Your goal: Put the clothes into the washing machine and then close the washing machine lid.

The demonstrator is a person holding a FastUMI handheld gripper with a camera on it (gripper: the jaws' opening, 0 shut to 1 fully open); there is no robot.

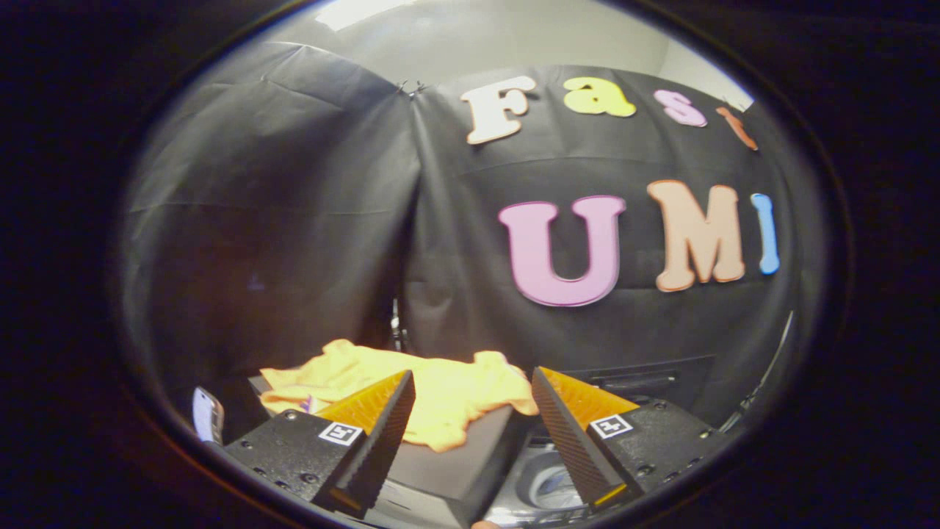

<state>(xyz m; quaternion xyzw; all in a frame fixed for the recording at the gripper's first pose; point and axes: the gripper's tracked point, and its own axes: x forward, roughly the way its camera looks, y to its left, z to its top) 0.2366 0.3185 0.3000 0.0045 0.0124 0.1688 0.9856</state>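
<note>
Just beyond the spread, empty fingers [470,411], yellow clothes [433,393] lie on a dark box [448,463]; washing machine [543,485] below sits open. Nothing loaded yet.

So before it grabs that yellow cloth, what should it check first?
1. Gripper open: ok, fingers wide apart, holding nothing.
2. Yellow cloth within sight: ok, just ahead of the fingers, partly between them.
3. Cloth free to lift: ok, it lies loose on a dark box.
4. Washer open: cannot tell, only a pale round part shows below the fingers.
5. Fingers touching the cloth: cannot tell.
</note>
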